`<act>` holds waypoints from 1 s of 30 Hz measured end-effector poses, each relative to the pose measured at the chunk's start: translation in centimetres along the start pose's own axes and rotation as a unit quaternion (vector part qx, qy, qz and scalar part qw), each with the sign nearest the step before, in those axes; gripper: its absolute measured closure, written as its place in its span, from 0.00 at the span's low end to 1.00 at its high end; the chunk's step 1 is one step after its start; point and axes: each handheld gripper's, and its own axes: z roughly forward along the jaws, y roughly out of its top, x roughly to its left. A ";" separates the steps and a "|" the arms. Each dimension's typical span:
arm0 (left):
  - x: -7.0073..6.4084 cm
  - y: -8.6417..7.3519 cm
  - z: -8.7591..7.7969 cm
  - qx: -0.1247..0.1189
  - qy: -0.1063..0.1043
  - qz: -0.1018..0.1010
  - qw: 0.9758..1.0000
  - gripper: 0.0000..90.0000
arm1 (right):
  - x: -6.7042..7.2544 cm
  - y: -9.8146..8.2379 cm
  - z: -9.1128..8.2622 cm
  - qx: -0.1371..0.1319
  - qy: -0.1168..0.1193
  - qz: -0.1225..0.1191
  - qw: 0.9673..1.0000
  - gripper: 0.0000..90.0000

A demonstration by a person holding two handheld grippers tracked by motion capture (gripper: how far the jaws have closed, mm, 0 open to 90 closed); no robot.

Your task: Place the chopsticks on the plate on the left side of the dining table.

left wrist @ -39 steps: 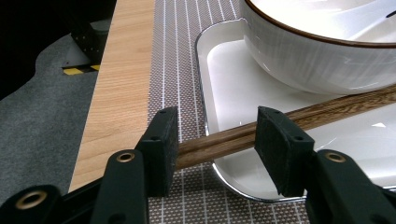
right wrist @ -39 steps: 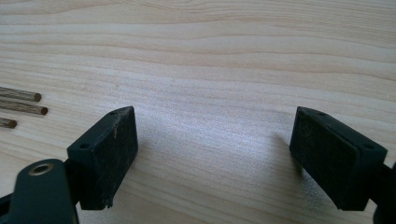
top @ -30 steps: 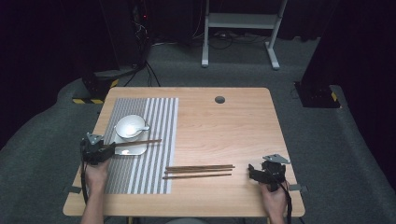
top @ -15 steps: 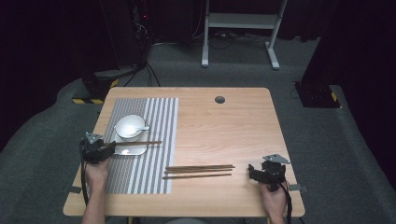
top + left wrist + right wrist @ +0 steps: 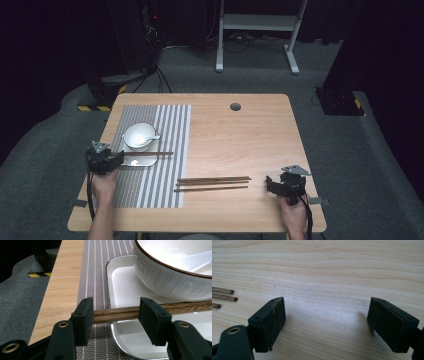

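The left gripper [image 5: 115,315] stands with its jaws apart, the brown chopstick [image 5: 117,313] crossing between them and lying on the near rim of the white tray [image 5: 122,287]. The jaws have just been opening, and the pads no longer clamp the stick. The bowl [image 5: 175,272] sits in that tray on the striped mat [image 5: 170,150]. Over at the right, the right gripper [image 5: 327,322] rests released on the table [image 5: 324,270], three more chopsticks [image 5: 212,183] left of it. Both hands sit where they were a second ago.

4 chopsticks [image 5: 212,183], 1 bowl [image 5: 138,135], 1 tray [image 5: 136,161], 1 striped placemat [image 5: 172,130], 1 table [image 5: 240,135].
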 end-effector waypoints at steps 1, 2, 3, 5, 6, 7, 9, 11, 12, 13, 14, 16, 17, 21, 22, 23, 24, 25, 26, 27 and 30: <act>0.0 0.0 0.0 0.000 -0.001 0.000 1.000 0.51 | 0.0 0.0 0.0 0.000 0.000 0.000 1.000 0.17; 0.0 0.0 0.0 0.000 -0.001 0.000 1.000 0.50 | 0.0 0.0 0.0 0.000 0.000 0.000 1.000 0.17; -0.1 0.0 0.0 0.000 -0.001 -0.001 1.000 0.50 | 0.0 0.0 0.0 0.000 0.000 0.000 1.000 0.17; -0.1 0.0 0.0 0.000 -0.004 -0.002 1.000 0.50 | 0.0 0.0 0.0 0.000 0.000 0.001 1.000 0.17; -0.1 0.0 0.0 0.000 -0.005 -0.002 1.000 0.50 | 0.0 0.0 0.0 0.000 0.000 0.001 1.000 0.17; -0.1 0.0 0.0 0.000 -0.006 -0.003 1.000 0.49 | 0.0 0.0 0.0 0.000 0.000 0.001 1.000 0.17; -0.2 0.0 0.0 0.000 -0.009 -0.003 1.000 0.49 | 0.0 0.0 0.0 0.000 0.000 0.000 1.000 0.17; -0.2 0.0 0.0 0.001 -0.010 -0.002 1.000 0.48 | 0.0 0.0 0.0 0.000 0.000 0.000 1.000 0.17; -0.1 0.0 -0.1 0.002 -0.012 -0.003 1.000 0.48 | 0.0 0.0 0.0 0.000 0.000 0.001 1.000 0.17; -0.1 0.0 -0.1 0.002 -0.014 -0.004 1.000 0.48 | 0.0 0.0 0.0 0.000 0.000 0.000 1.000 0.17; -0.1 0.0 -0.2 0.002 -0.016 -0.007 1.000 0.48 | 0.0 0.0 0.0 0.000 0.000 0.000 1.000 0.17; -0.1 0.0 -0.2 0.002 -0.019 -0.010 1.000 0.47 | 0.0 0.0 0.0 0.000 0.000 0.000 1.000 0.17; -0.1 0.0 -0.3 0.002 -0.021 -0.013 1.000 0.47 | 0.0 0.0 0.0 0.000 0.000 0.000 1.000 0.17; -0.2 0.0 -0.5 0.000 -0.030 -0.017 0.999 0.46 | 0.0 0.0 0.0 0.000 0.000 0.000 1.000 0.17; -0.2 0.0 -0.6 0.000 -0.032 -0.016 0.999 0.46 | 0.0 0.0 0.0 0.000 0.000 0.000 1.000 0.17; -0.3 0.0 -0.6 -0.001 -0.034 -0.016 0.999 0.46 | 0.0 0.0 0.0 0.000 0.000 0.000 1.000 0.17; -0.3 0.0 -0.7 -0.001 -0.036 -0.016 0.999 0.46 | 0.0 0.0 0.0 0.000 0.000 0.000 1.000 0.17; -0.3 0.0 -0.7 -0.001 -0.038 -0.018 0.999 0.46 | 0.0 0.0 0.0 0.000 0.000 0.000 1.000 0.17; -0.4 0.1 -0.8 -0.001 -0.041 -0.020 0.999 0.46 | 0.0 0.0 0.0 0.000 0.000 0.000 1.000 0.17; -0.4 0.1 -0.8 -0.001 -0.044 -0.022 0.999 0.46 | 0.0 0.0 0.0 0.000 0.000 0.000 1.000 0.17; -0.4 0.1 -1.0 -0.003 -0.050 -0.024 0.998 0.46 | 0.0 0.0 0.0 0.000 0.000 0.000 1.000 0.17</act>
